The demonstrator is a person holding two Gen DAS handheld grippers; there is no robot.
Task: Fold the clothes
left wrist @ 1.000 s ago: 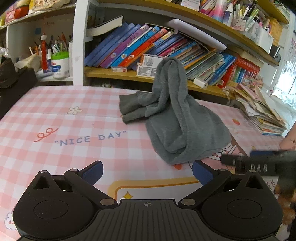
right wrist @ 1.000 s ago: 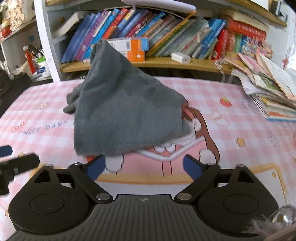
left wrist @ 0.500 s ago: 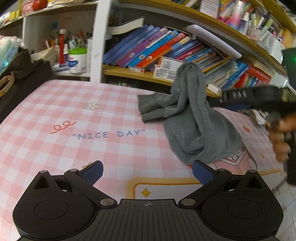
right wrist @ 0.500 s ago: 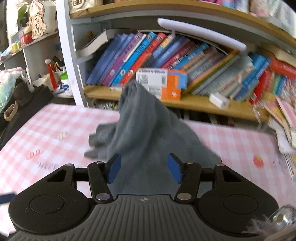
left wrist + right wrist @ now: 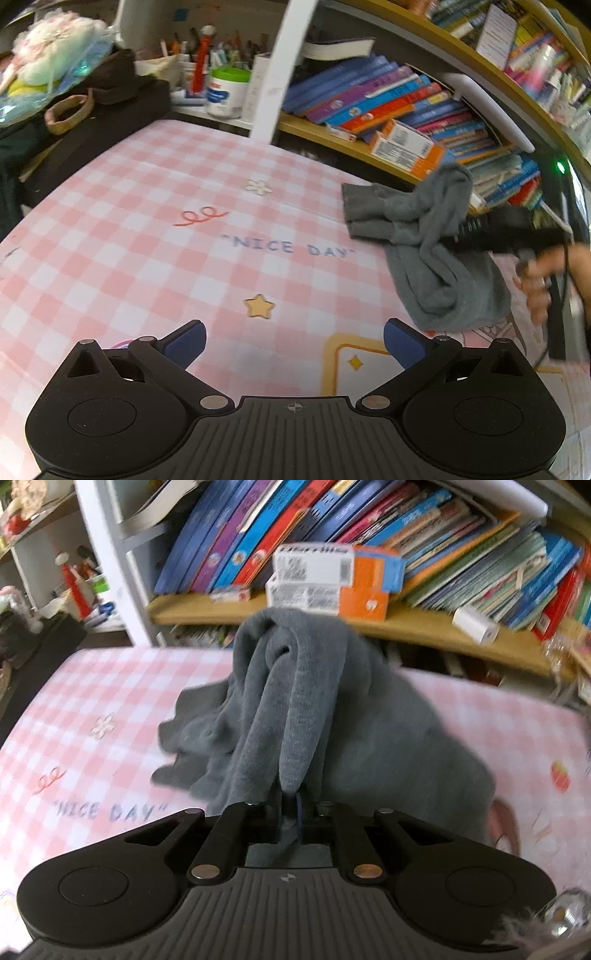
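Jaws of the right gripper (image 5: pixel 291 814) are pinched tight on a fold of the grey garment (image 5: pixel 295 701); we see the left gripper (image 5: pixel 293 341) with jaws spread wide, nothing between them. The garment lies heaped on the pink checked tablecloth (image 5: pixel 147 240), at about two o'clock from the left gripper. Beyond it, at twelve o'clock, stands the bookshelf (image 5: pixel 424 624) of leaning books.

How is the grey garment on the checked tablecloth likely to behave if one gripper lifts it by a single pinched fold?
Probably floppy: the grey garment bunches into soft ropey folds at the right gripper. It would likely hang unevenly, since most still lies heaped on the tablecloth. Its knit looks grippy, unlikely to slip.
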